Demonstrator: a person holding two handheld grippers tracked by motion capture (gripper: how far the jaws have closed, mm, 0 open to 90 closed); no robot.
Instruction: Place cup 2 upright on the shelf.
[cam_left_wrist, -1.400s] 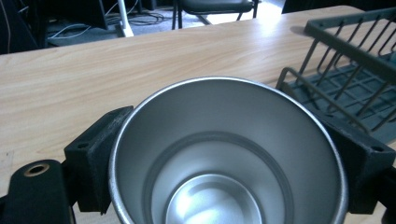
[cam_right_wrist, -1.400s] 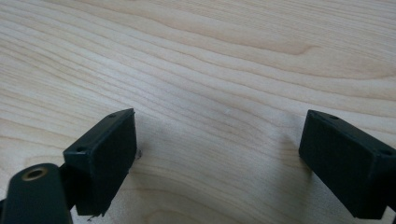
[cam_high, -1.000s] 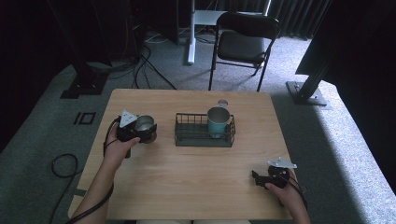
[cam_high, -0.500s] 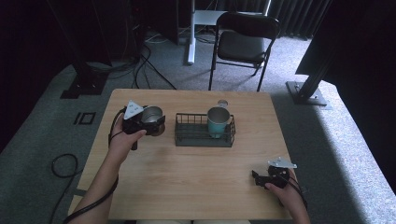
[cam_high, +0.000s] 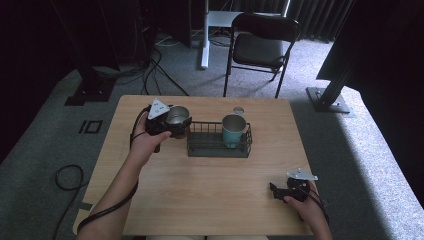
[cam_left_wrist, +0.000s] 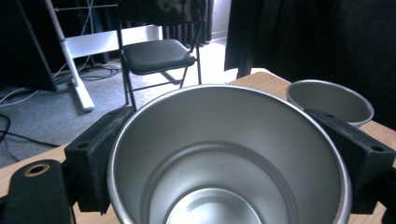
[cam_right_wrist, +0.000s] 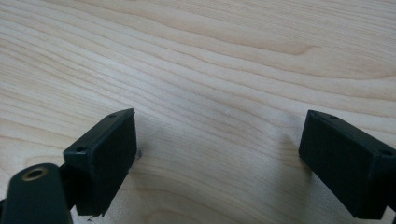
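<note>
Your left hand-held gripper (cam_high: 172, 123) is clamped around a round, shiny steel cup (cam_high: 177, 115), its two black jaws pressed against opposite sides of the rim. In the left gripper view the steel cup (cam_left_wrist: 229, 158) stands upright with its mouth open to the camera and nothing inside. You hold it over the far left part of the table, just beside the left end of a dark wire rack (cam_high: 219, 145); I cannot tell whether the cup touches the rack or the table.

A teal metal cup (cam_high: 233, 130) stands upright inside the rack, toward its right end. A small, round silver lid (cam_high: 238, 110) lies on the table just behind the rack.

Your right hand-held gripper (cam_high: 280, 192) rests low at the near right corner of the table, well apart from the rack. Its jaws are spread wide with nothing between them, and in the right gripper view they sit close over bare wood.

The table (cam_high: 210, 200) is a pale, rectangular wooden top with a clear, wavy grain and a matte finish. It stands on grey carpet (cam_high: 45, 145). Beyond the far edge a black folding chair (cam_high: 262, 47) faces you, with a white stand (cam_high: 205, 35) to its left and black cables (cam_high: 155, 70) trailing across the floor. Dark curtains close off the back of the room, and daylight falls on the carpet at the right.
</note>
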